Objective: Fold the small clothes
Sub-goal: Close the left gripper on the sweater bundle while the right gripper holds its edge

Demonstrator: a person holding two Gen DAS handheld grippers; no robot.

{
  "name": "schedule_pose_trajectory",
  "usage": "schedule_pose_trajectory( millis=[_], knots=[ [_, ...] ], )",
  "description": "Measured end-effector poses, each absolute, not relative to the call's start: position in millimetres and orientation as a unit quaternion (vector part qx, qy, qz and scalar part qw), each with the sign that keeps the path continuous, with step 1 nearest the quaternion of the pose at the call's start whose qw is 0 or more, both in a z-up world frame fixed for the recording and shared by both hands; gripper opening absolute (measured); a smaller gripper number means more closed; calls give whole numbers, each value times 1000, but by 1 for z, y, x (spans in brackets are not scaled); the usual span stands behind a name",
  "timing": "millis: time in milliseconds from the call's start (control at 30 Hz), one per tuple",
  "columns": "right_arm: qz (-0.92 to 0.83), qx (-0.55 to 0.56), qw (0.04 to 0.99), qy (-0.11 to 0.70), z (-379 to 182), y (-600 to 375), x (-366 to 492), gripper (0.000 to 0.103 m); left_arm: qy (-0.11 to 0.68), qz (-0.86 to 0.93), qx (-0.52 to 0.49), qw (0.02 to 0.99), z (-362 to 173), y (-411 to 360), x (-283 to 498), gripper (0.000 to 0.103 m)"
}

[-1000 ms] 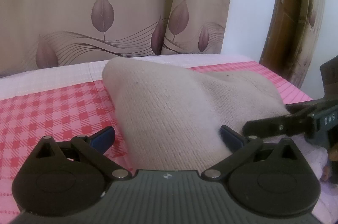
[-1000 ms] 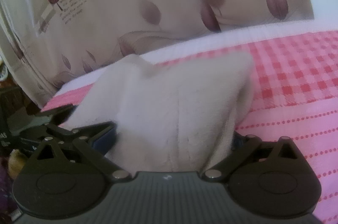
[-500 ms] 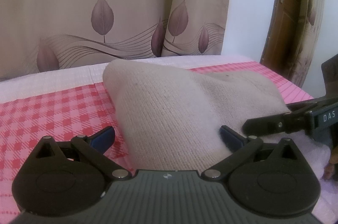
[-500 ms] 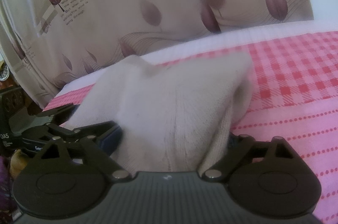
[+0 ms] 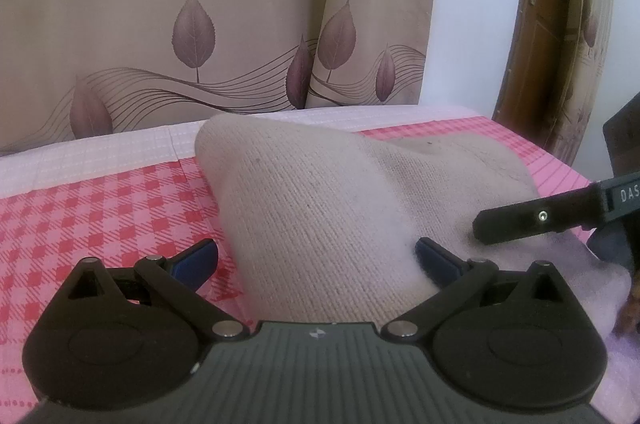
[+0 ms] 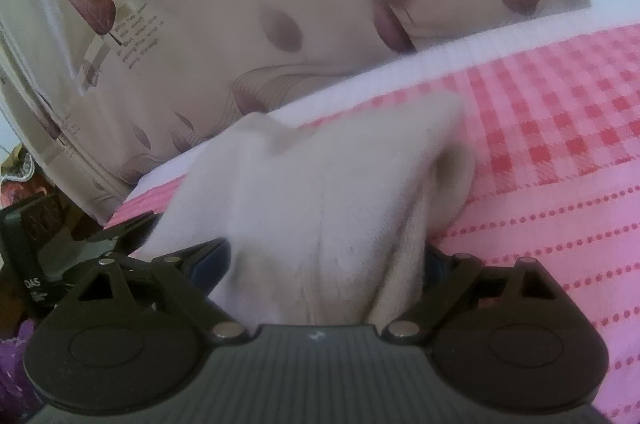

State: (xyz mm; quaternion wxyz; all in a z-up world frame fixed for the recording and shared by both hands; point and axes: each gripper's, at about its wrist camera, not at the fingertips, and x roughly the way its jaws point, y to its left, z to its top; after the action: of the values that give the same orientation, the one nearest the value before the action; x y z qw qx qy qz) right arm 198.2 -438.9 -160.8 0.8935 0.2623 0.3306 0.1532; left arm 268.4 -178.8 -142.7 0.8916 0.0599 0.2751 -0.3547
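Note:
A beige knit garment [image 5: 320,200] lies heaped on the pink checked bed cover [image 5: 104,208]. My left gripper [image 5: 316,256] is open and pushed against its near edge. The left blue pad [image 5: 196,260] stands clear of the cloth, and the right pad touches it. My right gripper [image 6: 324,260] is open wide at the garment's [image 6: 332,192] other side. Bunched cloth fills the gap between its jaws and hides the right pad. In the left wrist view, one black finger of the right gripper [image 5: 532,220] rests on the cloth at the right.
A leaf-patterned curtain [image 5: 192,24] hangs behind the bed. A brown wooden door frame [image 5: 532,36] stands at the far right. My left gripper's body [image 6: 52,248] shows at the left edge of the right wrist view, beside dark clutter off the bed.
The right gripper's jaws have narrowed a little around the cloth, and its view has rolled slightly. In the left wrist view its finger has shifted a little to the right. The left gripper has not moved.

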Motion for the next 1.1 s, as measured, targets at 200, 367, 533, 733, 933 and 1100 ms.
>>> schedule_pose_trajectory(
  millis=[200,367,533,733,933,1100],
  knots=[
    [147,217,904,338,-156,-424,193,91,271,-354,65,893,-142,-180,268,103],
    [152,235,900,333,-159,-427,190,65,249,-359,84,896,-140,-182,259,92],
    [155,247,898,329,-160,-428,189,60,235,-359,97,898,-139,-184,253,86],
    [158,266,890,336,-163,-432,192,64,236,-361,99,897,-138,-184,253,86],
    [161,269,888,338,-163,-431,196,70,241,-363,93,895,-137,-183,255,88],
    [163,260,891,334,-160,-425,195,55,223,-369,91,898,-136,-181,248,65]
  ],
)
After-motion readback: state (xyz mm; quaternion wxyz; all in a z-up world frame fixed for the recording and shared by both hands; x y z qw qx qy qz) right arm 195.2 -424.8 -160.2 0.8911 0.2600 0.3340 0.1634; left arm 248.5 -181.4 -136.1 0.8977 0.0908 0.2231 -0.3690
